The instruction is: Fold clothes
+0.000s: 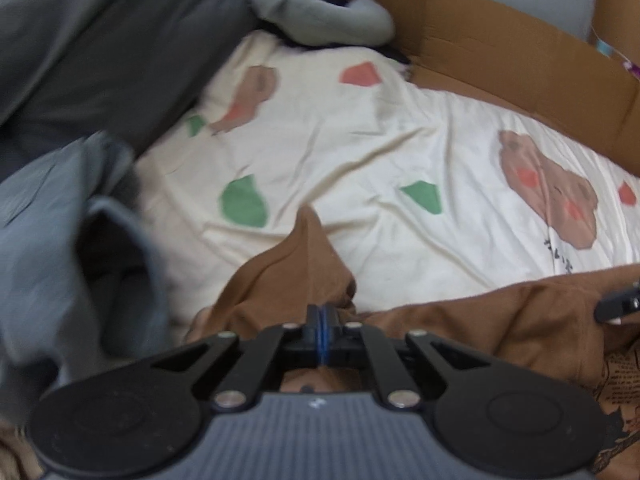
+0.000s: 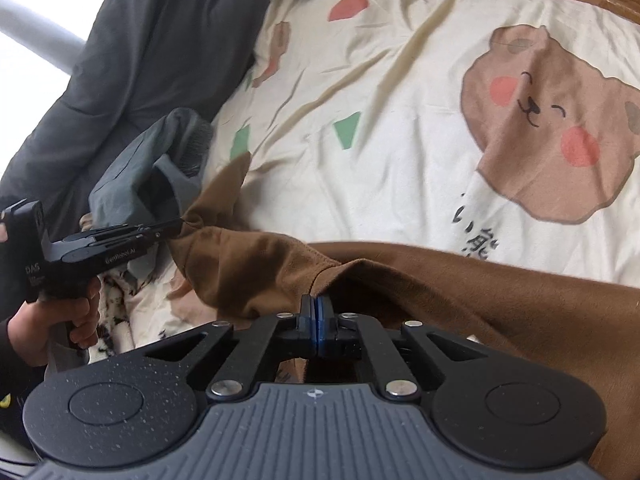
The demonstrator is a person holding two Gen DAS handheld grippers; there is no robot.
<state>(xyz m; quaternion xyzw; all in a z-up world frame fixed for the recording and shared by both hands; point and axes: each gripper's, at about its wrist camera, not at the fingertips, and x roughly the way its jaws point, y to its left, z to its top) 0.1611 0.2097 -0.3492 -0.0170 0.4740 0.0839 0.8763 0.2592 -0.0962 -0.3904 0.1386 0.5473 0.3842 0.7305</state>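
Observation:
A brown garment (image 1: 460, 320) lies along the near edge of a bed, one corner (image 1: 308, 240) lifted into a peak. My left gripper (image 1: 322, 312) is shut, its blue-edged pads pinching a fold of this brown cloth. Seen from the right wrist view, the left gripper (image 2: 181, 225) holds a bunched corner of the brown garment (image 2: 248, 264), with a person's hand (image 2: 60, 320) around its handle. My right gripper (image 2: 318, 305) is also shut and nips the garment's hem. Its black tip (image 1: 618, 304) shows at the right edge of the left wrist view.
A cream bedsheet (image 1: 360, 152) printed with bears and coloured shapes covers the bed. A grey-blue garment (image 1: 60, 240) is heaped at the left beside a dark grey blanket (image 1: 100, 40). Brown cardboard (image 1: 500, 48) stands along the far side, with a light grey sleeve (image 1: 320, 12) near it.

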